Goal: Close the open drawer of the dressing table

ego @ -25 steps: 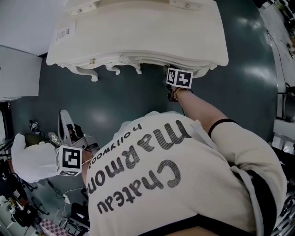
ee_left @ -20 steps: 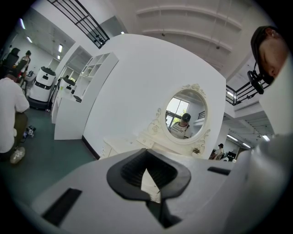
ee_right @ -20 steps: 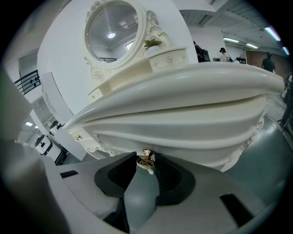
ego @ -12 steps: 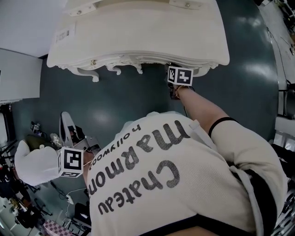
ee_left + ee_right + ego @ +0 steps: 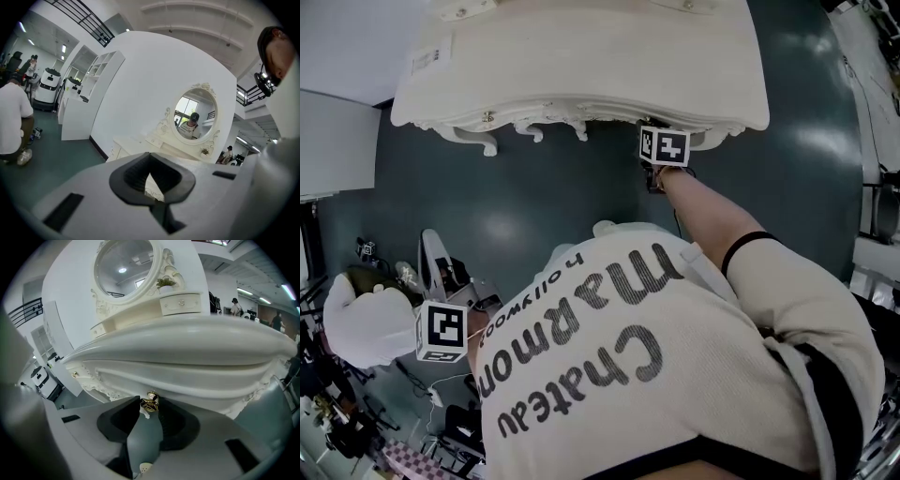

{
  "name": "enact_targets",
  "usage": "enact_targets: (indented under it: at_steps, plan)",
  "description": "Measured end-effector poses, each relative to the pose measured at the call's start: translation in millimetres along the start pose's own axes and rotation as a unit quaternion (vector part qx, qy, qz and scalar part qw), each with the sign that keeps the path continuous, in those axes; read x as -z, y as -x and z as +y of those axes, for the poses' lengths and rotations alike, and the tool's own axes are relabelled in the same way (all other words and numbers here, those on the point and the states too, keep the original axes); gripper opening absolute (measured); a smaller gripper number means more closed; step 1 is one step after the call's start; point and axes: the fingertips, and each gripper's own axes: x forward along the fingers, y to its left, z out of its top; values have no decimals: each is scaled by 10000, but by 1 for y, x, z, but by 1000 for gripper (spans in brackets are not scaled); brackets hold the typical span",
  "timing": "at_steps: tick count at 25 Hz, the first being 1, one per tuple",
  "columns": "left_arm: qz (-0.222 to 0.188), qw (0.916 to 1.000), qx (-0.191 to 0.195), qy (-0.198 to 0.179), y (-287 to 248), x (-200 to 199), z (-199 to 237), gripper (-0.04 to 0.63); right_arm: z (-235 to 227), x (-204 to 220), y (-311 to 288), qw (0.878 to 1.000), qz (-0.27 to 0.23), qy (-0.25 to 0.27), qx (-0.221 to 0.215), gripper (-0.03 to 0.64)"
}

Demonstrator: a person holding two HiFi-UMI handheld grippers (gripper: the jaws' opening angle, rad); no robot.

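Observation:
The cream dressing table [image 5: 581,66] fills the top of the head view, above the dark green floor. My right gripper [image 5: 147,402] reaches in under the table's front edge. Its marker cube [image 5: 664,146] shows there, while the table top hides the jaws from above. In the right gripper view the small gold drawer knob [image 5: 150,403] sits between the two dark pads, which press on both its sides. The drawer front [image 5: 187,380] runs just behind it. My left gripper [image 5: 151,174] hangs far back at the lower left, pointed towards the table, shut on nothing.
An oval mirror [image 5: 194,117] and small top drawers [image 5: 180,303] stand on the table. A second gold knob [image 5: 487,117] marks its left side. Equipment and cables [image 5: 441,272] clutter the floor beside my left hand. A white cabinet [image 5: 333,141] stands at the left, with people in the background.
The right gripper stays at the knob, a touch closer in under the table edge. The left hand has hardly shifted.

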Motion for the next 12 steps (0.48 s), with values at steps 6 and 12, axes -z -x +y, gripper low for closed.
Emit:
enact_targets:
  at_steps: [6,12]
  plan:
    - [19,9999,-146,68,11,5,11,8,-1,-2,-2,9998,27,103,140,143]
    - [-8,9997,-242,45,18,3,16,8,-2,-4,-2,9994,-30,245,227,143]
